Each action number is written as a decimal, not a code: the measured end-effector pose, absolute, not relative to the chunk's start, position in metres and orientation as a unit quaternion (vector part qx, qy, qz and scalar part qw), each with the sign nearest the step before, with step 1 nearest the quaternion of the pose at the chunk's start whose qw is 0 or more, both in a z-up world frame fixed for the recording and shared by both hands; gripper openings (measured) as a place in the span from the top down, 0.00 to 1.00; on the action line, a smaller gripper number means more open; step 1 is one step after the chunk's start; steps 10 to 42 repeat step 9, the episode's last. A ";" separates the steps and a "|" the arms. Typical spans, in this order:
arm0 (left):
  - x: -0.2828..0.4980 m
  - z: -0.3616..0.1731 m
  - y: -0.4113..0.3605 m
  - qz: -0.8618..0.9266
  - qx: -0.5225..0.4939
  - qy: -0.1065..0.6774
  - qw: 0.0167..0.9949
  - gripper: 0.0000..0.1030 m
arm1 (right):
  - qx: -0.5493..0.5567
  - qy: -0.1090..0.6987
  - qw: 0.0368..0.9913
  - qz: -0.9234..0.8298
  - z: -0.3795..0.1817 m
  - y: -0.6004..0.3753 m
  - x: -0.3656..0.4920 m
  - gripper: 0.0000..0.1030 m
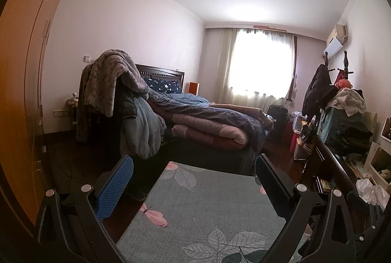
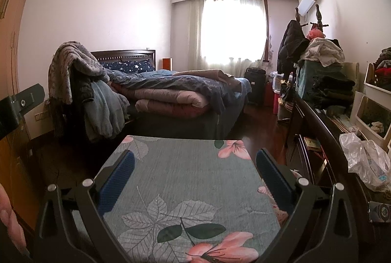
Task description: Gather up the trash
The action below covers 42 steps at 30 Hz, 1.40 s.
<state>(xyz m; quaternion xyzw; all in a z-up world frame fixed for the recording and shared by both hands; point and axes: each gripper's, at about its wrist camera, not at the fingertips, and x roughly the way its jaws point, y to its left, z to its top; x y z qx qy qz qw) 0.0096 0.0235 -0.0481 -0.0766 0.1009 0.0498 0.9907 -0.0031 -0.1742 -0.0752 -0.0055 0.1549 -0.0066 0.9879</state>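
Both grippers, left gripper (image 1: 194, 173) and right gripper (image 2: 195, 166), are held spread and empty above the floral rug (image 2: 185, 179), presumably staged for approach, while a crumpled plastic bag (image 2: 366, 162), likely trash, is seen on the dark cabinet (image 2: 325, 138) at right.

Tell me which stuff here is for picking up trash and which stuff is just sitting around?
For the job:
crumpled plastic bag on the dark sideboard
left gripper, open, holding nothing
right gripper, open, holding nothing

Just lying about:
bed with heaped quilts
grey blanket
flowered rug
suitcase
piled clothes
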 end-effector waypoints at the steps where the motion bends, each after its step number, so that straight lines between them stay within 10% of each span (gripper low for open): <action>1: 0.010 -0.048 0.024 0.047 -0.079 0.104 0.990 0.04 | -0.005 0.155 0.988 -0.008 -0.076 -0.175 -0.004 0.03; 42: 0.011 -0.043 0.030 0.049 -0.086 0.106 0.989 0.04 | 0.004 0.148 0.989 -0.022 -0.072 -0.185 -0.005 0.03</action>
